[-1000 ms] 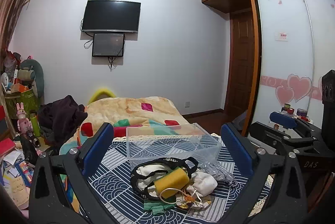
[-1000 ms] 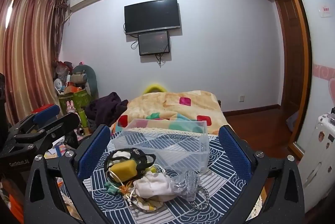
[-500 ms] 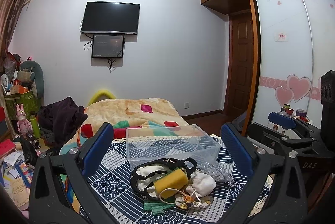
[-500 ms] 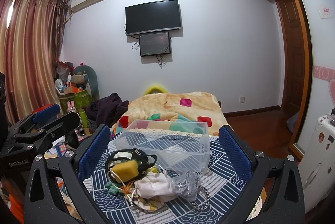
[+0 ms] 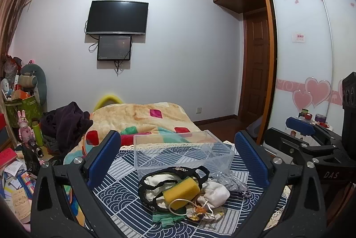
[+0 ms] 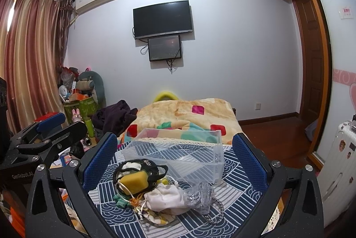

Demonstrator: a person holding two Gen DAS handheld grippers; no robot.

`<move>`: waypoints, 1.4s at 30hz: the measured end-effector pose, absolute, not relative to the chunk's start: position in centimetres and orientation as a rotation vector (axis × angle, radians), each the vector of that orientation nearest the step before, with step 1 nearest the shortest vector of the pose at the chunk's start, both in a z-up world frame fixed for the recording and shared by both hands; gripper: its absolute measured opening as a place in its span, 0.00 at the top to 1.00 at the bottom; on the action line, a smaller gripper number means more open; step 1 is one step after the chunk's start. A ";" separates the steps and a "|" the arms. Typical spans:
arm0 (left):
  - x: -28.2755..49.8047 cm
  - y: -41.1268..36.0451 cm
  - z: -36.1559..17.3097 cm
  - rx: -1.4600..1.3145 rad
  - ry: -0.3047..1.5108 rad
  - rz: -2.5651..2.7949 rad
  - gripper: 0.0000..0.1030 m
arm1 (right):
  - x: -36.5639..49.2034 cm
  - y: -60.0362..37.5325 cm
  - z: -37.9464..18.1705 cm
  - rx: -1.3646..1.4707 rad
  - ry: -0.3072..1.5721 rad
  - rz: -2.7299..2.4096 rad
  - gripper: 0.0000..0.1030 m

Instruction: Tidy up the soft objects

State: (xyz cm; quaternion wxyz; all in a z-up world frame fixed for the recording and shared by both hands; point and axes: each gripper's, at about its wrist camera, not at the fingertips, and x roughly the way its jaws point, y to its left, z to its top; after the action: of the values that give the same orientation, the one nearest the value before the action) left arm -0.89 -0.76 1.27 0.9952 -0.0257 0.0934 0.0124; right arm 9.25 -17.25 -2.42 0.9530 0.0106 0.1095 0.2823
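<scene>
Just beyond soft pile (image 5: 182, 191), clear bin (image 5: 182, 152)

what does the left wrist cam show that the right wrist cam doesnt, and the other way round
Only the left wrist view shows the white sliding wardrobe door with pink hearts and the open right gripper from the side.

Only the right wrist view shows the striped pink curtains, the white sticker-covered suitcase and the open left gripper from the side.

Both share the clear plastic bin, the yellow sponge block, the white drawstring pouch and the wall-mounted black television.
</scene>
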 end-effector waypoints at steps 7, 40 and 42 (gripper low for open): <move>-0.9 -0.9 1.0 -0.046 0.185 0.031 0.00 | 9.3 -17.3 -2.4 0.021 0.222 0.574 0.00; 1.1 0.3 -0.9 -0.102 0.261 0.035 0.00 | 10.4 -17.6 -2.9 0.035 0.255 0.570 0.00; 2.0 0.6 -1.9 -0.114 0.302 0.041 0.00 | 10.8 -17.4 -3.3 0.026 0.267 0.561 0.00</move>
State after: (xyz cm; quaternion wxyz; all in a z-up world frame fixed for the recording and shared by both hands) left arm 1.96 0.59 -1.89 0.9868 -0.0565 0.1505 0.0203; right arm 10.82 -17.40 -3.28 0.9521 0.0130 0.1312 0.2759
